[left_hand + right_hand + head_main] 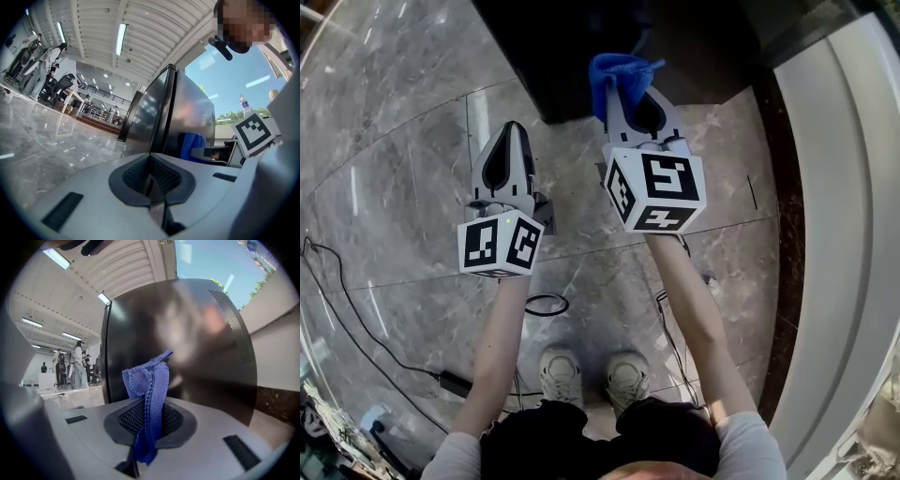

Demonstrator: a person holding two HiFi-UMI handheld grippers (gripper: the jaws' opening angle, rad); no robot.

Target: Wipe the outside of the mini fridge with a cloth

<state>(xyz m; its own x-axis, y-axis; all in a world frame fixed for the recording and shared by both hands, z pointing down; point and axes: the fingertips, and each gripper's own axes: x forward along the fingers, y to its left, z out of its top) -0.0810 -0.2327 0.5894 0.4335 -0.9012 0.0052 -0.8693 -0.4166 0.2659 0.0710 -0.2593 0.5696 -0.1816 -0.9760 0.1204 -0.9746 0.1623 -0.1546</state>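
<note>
Your right gripper is pinching the blue cloth, with a tuft standing past the tips. The mini fridge is dead ahead at 12 o'clock, its dark side panel near the cloth; I can't confirm contact. The left gripper is pressed together on nothing, at your 9 o'clock and further back. Right is nearer, so drive it straight forward.

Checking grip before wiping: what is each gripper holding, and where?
The right gripper pinches the blue cloth at a bunched fold, its loose end poking past the jaws. The left gripper is shut, empty.
</note>
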